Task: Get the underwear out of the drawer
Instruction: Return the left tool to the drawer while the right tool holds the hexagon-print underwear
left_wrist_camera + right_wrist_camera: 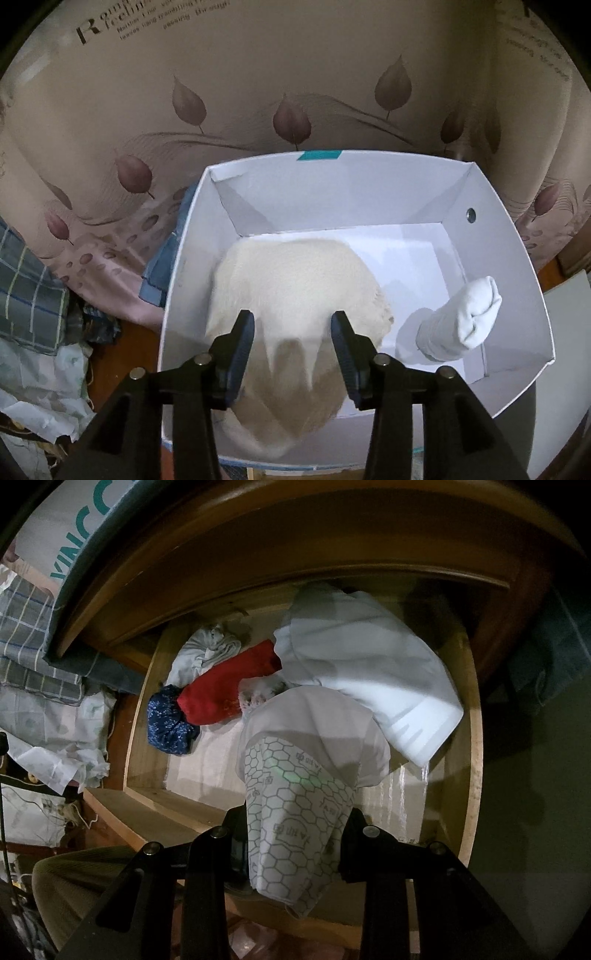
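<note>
In the left wrist view a cream pair of underwear lies blurred in a white cardboard box, beside a rolled white sock. My left gripper hangs just over the cream cloth with its jaws apart; the pads do not press on it. In the right wrist view my right gripper is shut on a white pair of underwear with a hexagon-printed band, held above the open wooden drawer. The drawer holds a red garment, a dark blue patterned bundle, a grey bundle and a large white folded cloth.
The box rests against a leaf-printed sheet, with folded blue cloth at its left wall and plaid fabric further left. Crumpled paper and bags lie left of the drawer. A person's olive trouser leg is at bottom left.
</note>
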`<state>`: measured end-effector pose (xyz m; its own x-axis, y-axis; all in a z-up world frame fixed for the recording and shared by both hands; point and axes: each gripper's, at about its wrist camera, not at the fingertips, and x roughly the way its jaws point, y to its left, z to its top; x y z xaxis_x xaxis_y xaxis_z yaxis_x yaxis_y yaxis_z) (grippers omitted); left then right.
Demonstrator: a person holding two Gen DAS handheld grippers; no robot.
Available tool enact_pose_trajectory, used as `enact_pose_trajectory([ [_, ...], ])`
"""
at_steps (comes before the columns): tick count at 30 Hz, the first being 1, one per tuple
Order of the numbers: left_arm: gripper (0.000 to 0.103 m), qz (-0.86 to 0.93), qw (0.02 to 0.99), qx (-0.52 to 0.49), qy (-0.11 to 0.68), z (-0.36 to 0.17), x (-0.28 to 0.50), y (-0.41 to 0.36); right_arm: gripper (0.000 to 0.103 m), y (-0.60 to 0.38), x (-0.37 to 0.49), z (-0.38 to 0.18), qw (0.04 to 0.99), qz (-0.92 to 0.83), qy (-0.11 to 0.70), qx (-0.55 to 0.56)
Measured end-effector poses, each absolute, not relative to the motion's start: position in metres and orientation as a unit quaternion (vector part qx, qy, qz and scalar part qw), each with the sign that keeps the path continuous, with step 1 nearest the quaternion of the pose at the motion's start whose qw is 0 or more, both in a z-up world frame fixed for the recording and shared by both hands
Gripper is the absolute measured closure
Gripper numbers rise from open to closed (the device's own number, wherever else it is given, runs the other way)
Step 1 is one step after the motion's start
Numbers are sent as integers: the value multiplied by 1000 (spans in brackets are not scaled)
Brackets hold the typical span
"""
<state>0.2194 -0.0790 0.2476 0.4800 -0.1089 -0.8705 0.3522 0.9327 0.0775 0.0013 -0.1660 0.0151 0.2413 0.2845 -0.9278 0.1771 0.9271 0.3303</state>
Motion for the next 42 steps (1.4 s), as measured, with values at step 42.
enact_pose_trajectory([
  [42, 51, -83, 869, 46, 486, 92, 47, 62, 73, -163, -22, 111, 826, 33, 547, 131],
])
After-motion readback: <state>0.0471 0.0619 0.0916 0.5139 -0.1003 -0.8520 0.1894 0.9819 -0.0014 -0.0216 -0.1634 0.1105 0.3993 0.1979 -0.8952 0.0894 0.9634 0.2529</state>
